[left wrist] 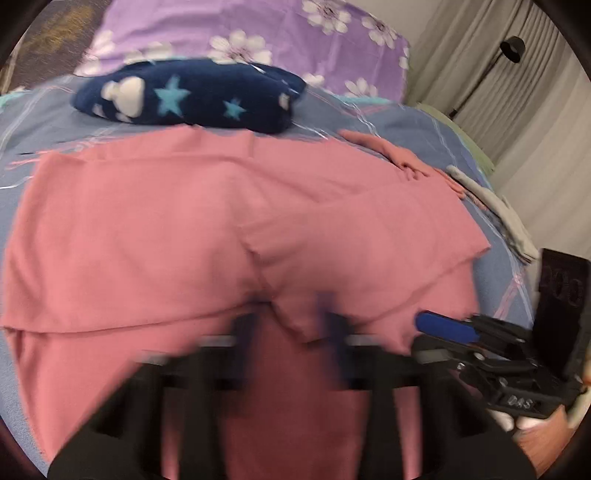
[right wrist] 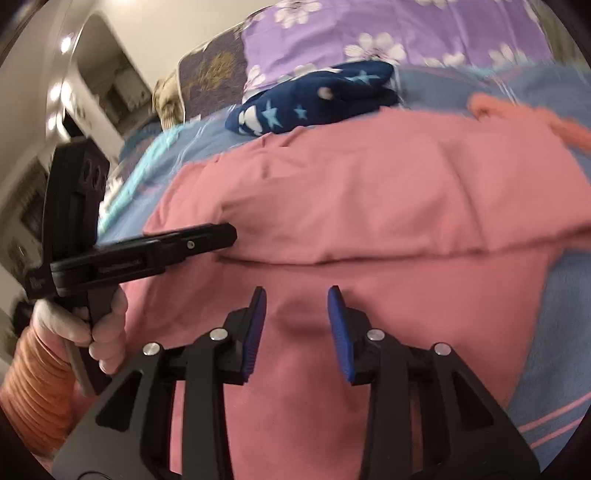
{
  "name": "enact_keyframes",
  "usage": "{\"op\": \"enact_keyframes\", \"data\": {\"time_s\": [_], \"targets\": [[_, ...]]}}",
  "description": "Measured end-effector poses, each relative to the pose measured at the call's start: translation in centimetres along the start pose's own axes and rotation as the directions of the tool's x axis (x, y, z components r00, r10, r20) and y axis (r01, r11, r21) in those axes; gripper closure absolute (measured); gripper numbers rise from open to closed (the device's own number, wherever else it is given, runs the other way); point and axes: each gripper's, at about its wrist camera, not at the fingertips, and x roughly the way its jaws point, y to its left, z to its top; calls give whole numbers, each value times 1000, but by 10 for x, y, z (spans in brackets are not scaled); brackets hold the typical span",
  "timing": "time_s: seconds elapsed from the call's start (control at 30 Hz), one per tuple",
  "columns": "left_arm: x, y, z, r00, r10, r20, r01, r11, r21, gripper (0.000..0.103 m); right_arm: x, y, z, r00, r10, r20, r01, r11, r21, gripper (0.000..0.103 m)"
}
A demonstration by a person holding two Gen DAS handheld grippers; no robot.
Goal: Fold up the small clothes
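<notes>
1. Nearest us in the right wrist view, the right gripper (right wrist: 295, 325) fills the 6 o'clock edge, its blue-padded fingers (right wrist: 255, 332) standing apart with nothing between them, just above the pink garment (right wrist: 369, 192).
2. In the left wrist view the left gripper (left wrist: 291, 325) is smeared by motion blur at 6 o'clock. A fold of pink cloth sits between its fingers, but we cannot tell whether they are pressed on it.
3. The pink garment (left wrist: 184, 229) lies spread across the middle of both views, its upper layer folded over a lower one.
4. It rests on a blue bedsheet (left wrist: 406, 125) with thin pink and white lines.
5. At 12 o'clock a navy star-print cloth (left wrist: 192, 96) lies bunched beyond the garment, against a purple floral pillow (left wrist: 229, 26).
6. At 3 o'clock in the left view, a grey cloth (left wrist: 498, 210) lies at the bed's edge before pale curtains (left wrist: 517, 92) and a black lamp stand (left wrist: 511, 48).
</notes>
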Motion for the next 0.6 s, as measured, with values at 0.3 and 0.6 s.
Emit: {"op": "enact_keyframes", "data": {"time_s": [0.3,0.6], "targets": [[-88,-46,51,970,35,239,-75,985,159,101,-7,-16,1,999,24,42,-27,996,89,69],[-132,-3,68,936,166,310,-212,970,120,101,-19,-36,26,979,-145,142,122,979,161,65]]}}
